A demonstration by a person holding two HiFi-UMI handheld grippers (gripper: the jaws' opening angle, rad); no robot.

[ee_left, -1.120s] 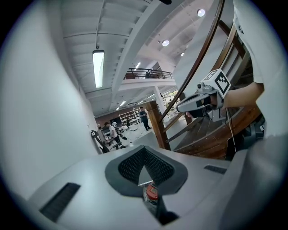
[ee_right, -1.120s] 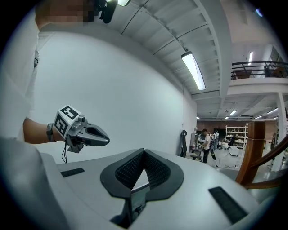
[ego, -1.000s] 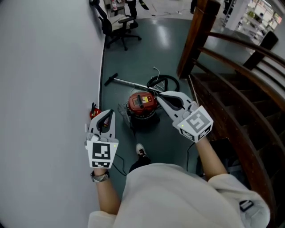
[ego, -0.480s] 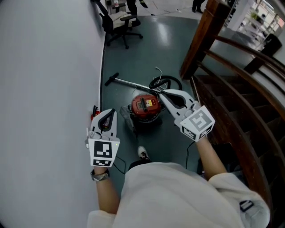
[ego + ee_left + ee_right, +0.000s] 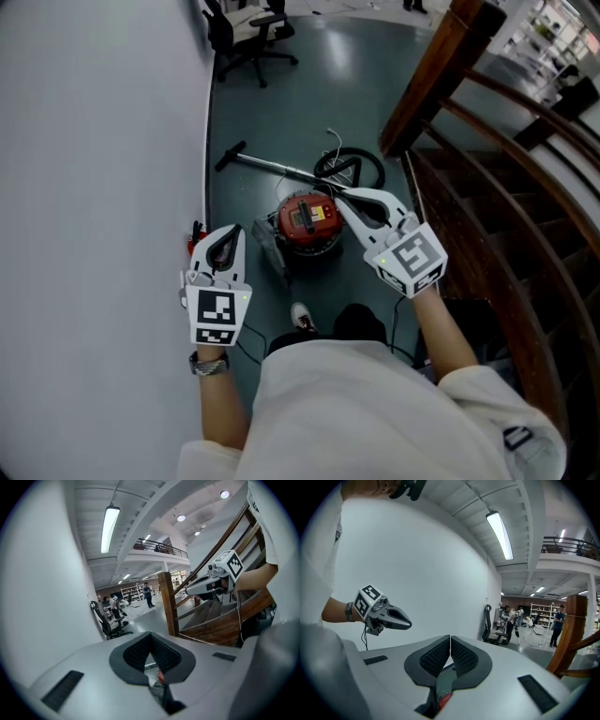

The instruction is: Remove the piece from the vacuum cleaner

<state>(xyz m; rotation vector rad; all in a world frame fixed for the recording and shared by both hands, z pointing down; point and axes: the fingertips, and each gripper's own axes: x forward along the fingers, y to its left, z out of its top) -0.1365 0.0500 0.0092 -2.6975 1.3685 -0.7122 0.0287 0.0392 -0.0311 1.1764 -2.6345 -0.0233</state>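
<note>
While both grippers hang empty above the gray floor [image 5: 281, 94], the left gripper [image 5: 228, 236] has its jaws pressed together near the white wall [image 5: 94, 187], and the right gripper [image 5: 339, 197] is likewise closed. Between them the red vacuum cleaner [image 5: 305, 223] sits on the floor, with its black hose [image 5: 352, 167] coiled behind it, a metal tube [image 5: 272, 167] lying beyond, and a wooden staircase [image 5: 487, 216] alongside.

The left gripper [image 5: 228, 236] and the right gripper [image 5: 341, 195] are cased in pale grey, with black ribbed pads [image 5: 436, 657] set inside the jaws. A cube [image 5: 217, 319] of black-and-white square markers is mounted at the rear of each. A wristwatch [image 5: 210, 362] is worn just behind the left gripper, and an off-white short-sleeved shirt [image 5: 366, 412] behind both.
</note>
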